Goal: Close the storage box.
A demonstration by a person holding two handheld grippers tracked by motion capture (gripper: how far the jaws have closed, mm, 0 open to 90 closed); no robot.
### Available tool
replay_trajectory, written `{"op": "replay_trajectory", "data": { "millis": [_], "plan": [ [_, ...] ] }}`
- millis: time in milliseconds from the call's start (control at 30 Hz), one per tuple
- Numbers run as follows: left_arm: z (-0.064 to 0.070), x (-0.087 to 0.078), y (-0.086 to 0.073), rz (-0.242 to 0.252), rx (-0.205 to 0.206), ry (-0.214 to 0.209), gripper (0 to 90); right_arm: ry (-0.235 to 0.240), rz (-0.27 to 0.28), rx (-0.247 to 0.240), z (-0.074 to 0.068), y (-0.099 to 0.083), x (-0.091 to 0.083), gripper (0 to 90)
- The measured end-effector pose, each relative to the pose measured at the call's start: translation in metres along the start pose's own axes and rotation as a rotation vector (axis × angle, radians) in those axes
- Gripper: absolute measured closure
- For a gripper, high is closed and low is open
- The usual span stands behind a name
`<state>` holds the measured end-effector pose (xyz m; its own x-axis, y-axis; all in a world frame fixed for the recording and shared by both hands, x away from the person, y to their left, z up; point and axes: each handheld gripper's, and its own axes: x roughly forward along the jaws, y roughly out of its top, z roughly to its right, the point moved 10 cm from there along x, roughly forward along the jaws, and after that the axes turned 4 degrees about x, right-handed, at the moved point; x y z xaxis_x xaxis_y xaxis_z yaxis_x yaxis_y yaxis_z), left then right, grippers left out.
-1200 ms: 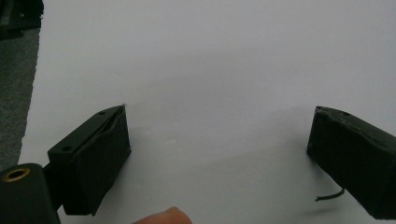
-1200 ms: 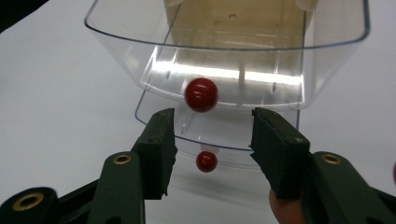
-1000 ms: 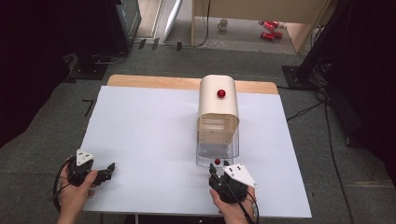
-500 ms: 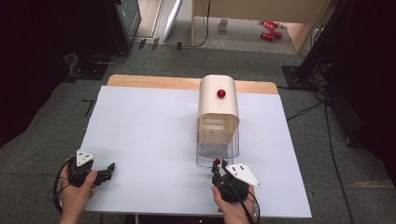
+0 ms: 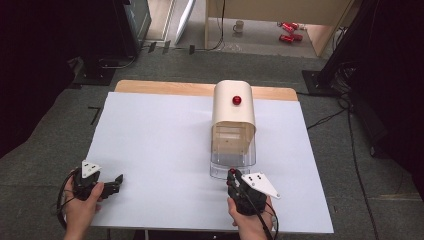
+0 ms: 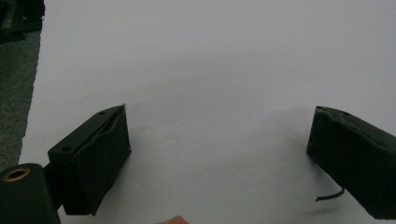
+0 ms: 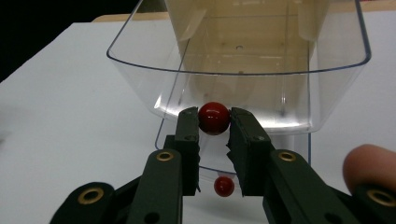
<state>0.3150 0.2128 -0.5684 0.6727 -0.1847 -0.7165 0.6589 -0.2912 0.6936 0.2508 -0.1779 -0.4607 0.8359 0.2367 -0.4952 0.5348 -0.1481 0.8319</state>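
White tabletop [image 5: 160, 150], and the red knob [image 7: 214, 117] sits pinched between the right gripper [image 7: 214, 127] jaws, on the clear drawer [image 7: 243, 70] front just ahead. A straight, level pull looks best, I'd say. Left gripper [image 6: 219, 140] gapes wide, empty.

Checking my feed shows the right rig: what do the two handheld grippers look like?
Both are black, bare hands gripping them, no sleeves in view. The left gripper and right gripper each carry a white three-cornered plate with small dark dots and trail a black cable. Jaws are blocky black pads; brass-coloured rivets show at the joints.
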Motion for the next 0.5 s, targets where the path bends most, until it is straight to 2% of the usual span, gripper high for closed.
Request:
{"op": "replay_trajectory", "data": {
  "millis": [333, 500],
  "plan": [
    [0.0, 0.0, 0.0, 0.0, 0.0, 0.0, 5.7, 0.005, 0.018, -0.018, -0.005, 0.017, 0.003, 75.0],
    [0.0, 0.0, 0.0, 0.0, 0.0, 0.0, 5.7, 0.001, 0.01, -0.026, -0.004, 0.023, 0.009, 75.0]
  ]
}}
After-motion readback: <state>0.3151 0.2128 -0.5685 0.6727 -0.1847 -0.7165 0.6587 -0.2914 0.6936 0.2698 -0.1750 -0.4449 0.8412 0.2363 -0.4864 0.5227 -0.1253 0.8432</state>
